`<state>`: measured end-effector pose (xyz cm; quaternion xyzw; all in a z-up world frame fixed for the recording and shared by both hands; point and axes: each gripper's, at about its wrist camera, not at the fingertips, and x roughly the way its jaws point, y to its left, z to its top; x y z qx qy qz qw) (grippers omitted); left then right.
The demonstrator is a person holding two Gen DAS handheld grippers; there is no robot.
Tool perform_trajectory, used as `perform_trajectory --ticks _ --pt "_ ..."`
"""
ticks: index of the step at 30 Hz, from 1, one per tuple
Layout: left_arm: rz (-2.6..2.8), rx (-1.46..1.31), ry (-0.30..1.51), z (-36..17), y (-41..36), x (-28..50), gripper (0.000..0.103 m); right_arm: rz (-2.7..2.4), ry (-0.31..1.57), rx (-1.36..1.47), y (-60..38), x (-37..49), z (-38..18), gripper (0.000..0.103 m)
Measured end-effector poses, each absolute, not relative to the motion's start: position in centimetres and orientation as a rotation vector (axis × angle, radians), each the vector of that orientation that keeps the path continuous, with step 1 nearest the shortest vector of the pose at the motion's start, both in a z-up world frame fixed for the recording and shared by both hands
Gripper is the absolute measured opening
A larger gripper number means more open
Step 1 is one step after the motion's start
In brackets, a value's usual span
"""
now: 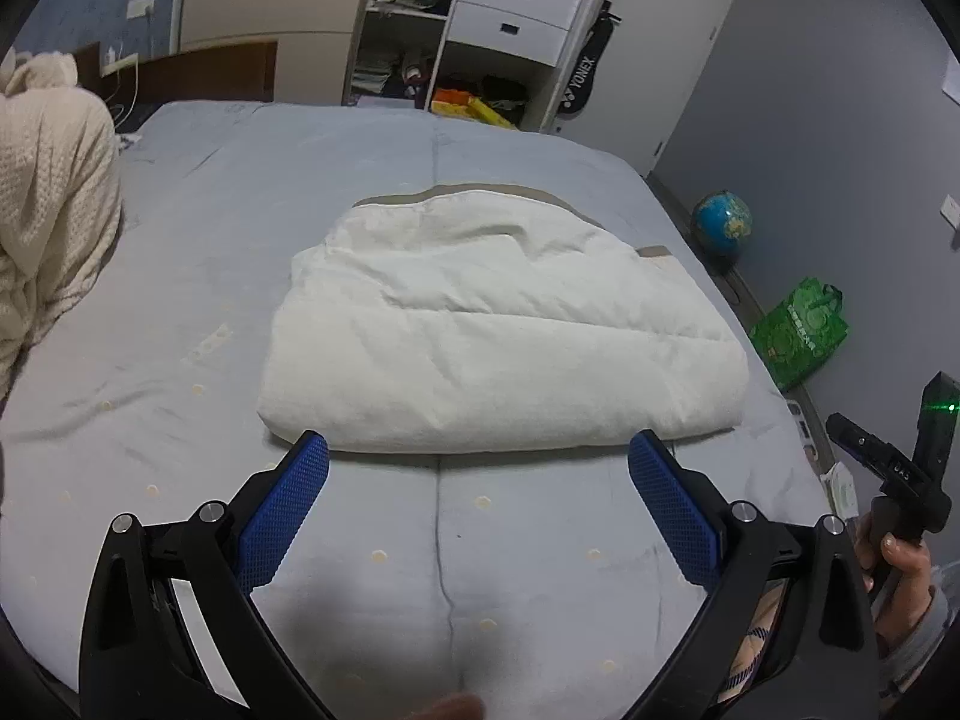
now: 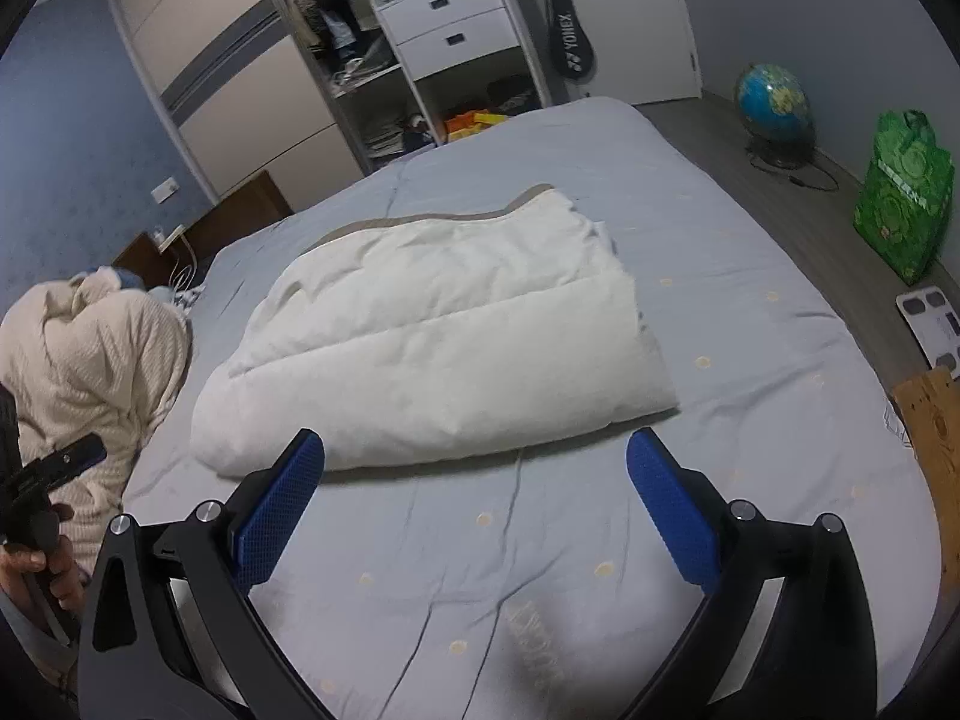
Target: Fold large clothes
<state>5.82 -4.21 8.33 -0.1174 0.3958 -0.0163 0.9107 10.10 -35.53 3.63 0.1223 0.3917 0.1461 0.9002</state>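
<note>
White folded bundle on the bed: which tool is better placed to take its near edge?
Probably left. The left tool faces the white folded bundle's near edge squarely, tips almost touching; the right tool sees it skewed.

Home bedroom: bed (image 1: 180,312), open wardrobe (image 1: 420,30) (drawers, clothes), globe (image 2: 771,99) on floor.

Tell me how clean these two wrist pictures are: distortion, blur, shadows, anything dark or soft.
Left wrist view: strong fisheye bending, black corners; the folded white garment is sharp, the left tongs cast a soft shadow on the blue-grey bed, and a blurred patch sits at the bottom edge. Right wrist view: same bending and a tilted room; the right tongs are crisp, the bottom soft and smeared.
</note>
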Motion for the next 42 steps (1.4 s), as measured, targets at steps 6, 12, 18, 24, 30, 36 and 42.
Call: perform_trajectory --ticks 6,12,18,24,30,36,42 --pt "0.003 -0.153 0.806 7.3 -6.4 4.5 0.096 0.315 0.792 0.177 -33.5 8.2 3.9 0.096" --pt "0.0 -0.135 0.816 5.2 -6.8 4.0 0.096 0.309 0.805 0.079 -31.2 7.8 3.4 0.096" --pt "-0.01 -0.091 0.865 2.8 -7.2 3.9 0.096 0.298 0.821 0.03 -30.0 7.8 2.8 0.096" --pt "-0.021 -0.078 0.852 2.9 -7.6 3.5 0.096 0.302 0.823 0.025 -29.6 7.7 2.7 0.096" --pt "-0.016 -0.061 0.856 2.8 -7.9 3.5 0.096 0.304 0.824 0.046 -29.8 7.7 2.6 0.096" --pt "-0.013 -0.053 0.861 2.6 -8.0 3.6 0.096 0.303 0.833 0.069 -30.1 7.8 2.4 0.096" --pt "-0.014 -0.055 0.861 2.6 -7.9 3.6 0.096 0.304 0.834 0.069 -30.1 7.8 2.5 0.096"
